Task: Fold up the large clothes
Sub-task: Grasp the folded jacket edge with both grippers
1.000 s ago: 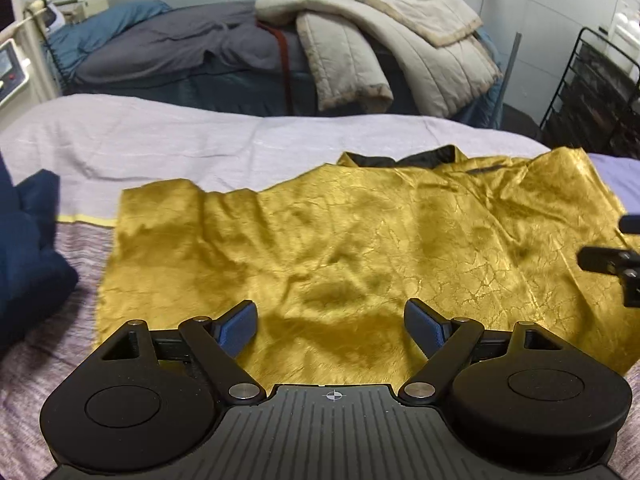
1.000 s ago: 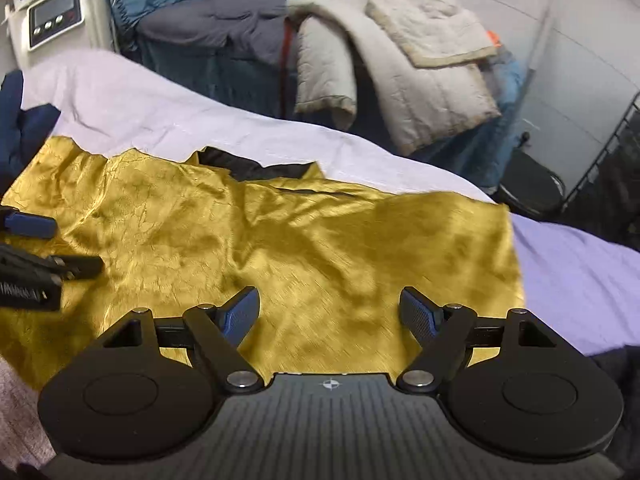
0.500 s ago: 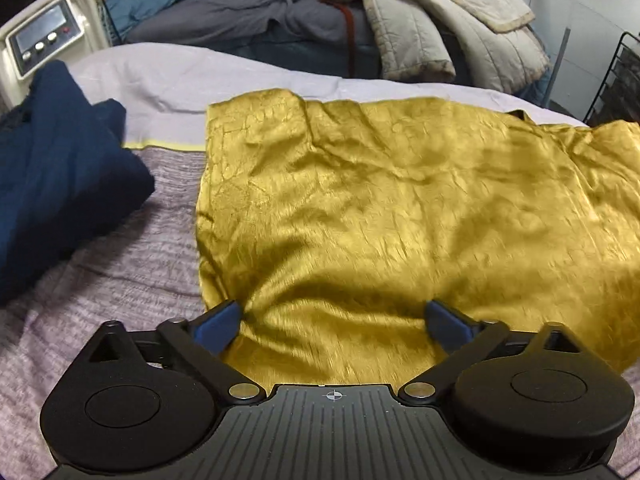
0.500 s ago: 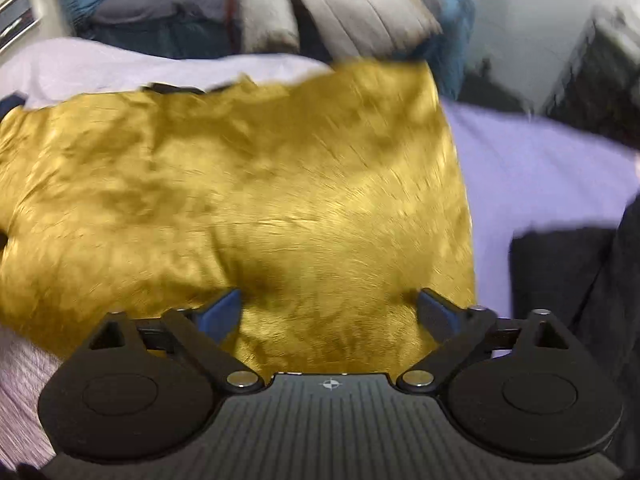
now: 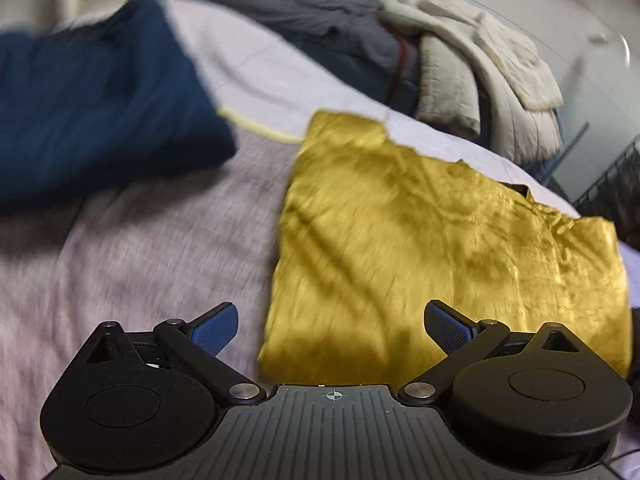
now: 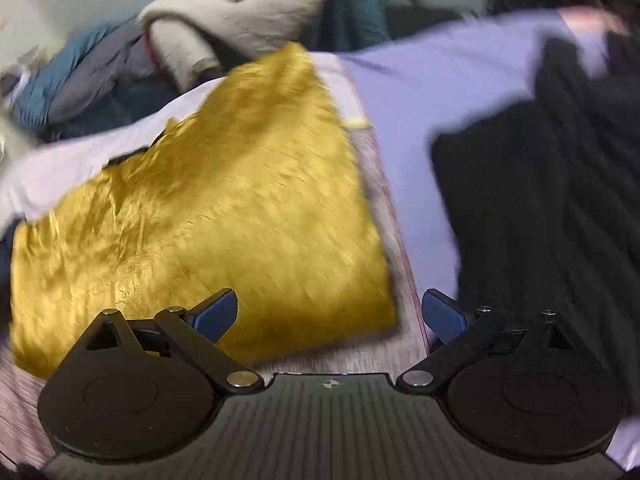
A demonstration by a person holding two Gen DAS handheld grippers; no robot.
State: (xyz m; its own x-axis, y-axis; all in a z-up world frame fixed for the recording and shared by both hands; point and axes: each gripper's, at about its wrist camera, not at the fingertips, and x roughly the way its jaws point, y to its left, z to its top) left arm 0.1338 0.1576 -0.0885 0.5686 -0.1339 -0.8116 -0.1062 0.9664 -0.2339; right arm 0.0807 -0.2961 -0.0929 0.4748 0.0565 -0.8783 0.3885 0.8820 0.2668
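A shiny gold garment [image 5: 448,256] lies flat on the bed, folded into a broad rectangle, its dark collar at the far edge. In the left wrist view my left gripper [image 5: 332,326] is open and empty, over the garment's near left corner. In the right wrist view the same garment [image 6: 224,216] fills the left half, and my right gripper [image 6: 330,314] is open and empty over its near right corner. Both views are motion-blurred.
A folded navy garment [image 5: 92,112] lies on the bed to the left. A black garment [image 6: 536,216] lies on the lilac sheet [image 6: 424,80] to the right. Behind stands another bed with a beige quilted coat [image 5: 480,76]. A black wire rack [image 5: 612,184] stands far right.
Both grippers have swung outward and apart, the left toward the garment's left edge, the right toward its right edge. The garment has not moved. Both stay open.
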